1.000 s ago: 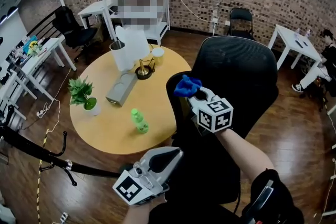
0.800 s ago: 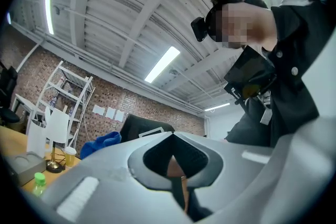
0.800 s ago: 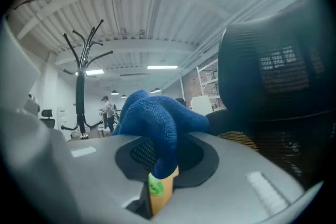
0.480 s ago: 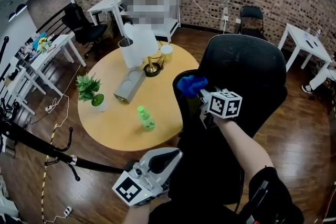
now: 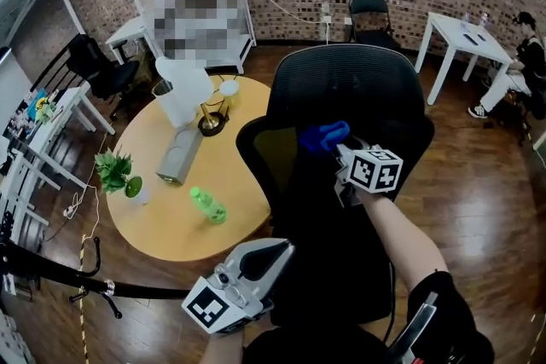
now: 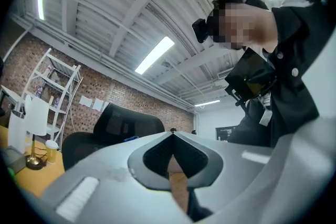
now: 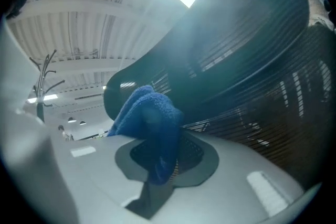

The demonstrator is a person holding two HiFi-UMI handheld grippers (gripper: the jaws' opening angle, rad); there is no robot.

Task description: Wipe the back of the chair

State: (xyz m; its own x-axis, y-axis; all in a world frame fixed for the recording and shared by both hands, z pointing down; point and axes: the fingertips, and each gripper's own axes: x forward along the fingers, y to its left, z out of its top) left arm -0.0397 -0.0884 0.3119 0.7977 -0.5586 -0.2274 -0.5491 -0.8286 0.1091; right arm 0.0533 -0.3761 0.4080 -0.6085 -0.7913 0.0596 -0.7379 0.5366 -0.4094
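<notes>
A: Right gripper [image 5: 340,150] first: what are its jaws doing?

B: They are clamped on a blue cloth [image 7: 149,119]. The cloth bunches up above the jaws and a fold of it hangs down between them.

A: And where is the office chair?

B: Directly in front of the person, with its black mesh back [image 5: 350,85] facing them. The cloth sits right up at the mesh, about halfway down the back and a little left of centre. The right gripper view shows the ribbed mesh just behind the cloth, but I can't confirm actual contact.

A: How is the right arm held?

B: The right forearm [image 5: 397,236] reaches forward and up from the lower right, bare to a black sleeve at the elbow. It is fairly straight, and the marker cube faces the head camera.

A: And the left gripper [image 5: 271,249]?

B: It is held low, close to the body at the bottom of the head view, with its nose pointing up toward the chair's seat. Its jaws are together with nothing between them, and it is well apart from the cloth.

A: Anything beside the chair?

B: A round wooden table [image 5: 166,226] stands just to its left, with a green bottle [image 5: 207,205] lying on it and a small potted plant [image 5: 117,171] near its left edge.
</notes>
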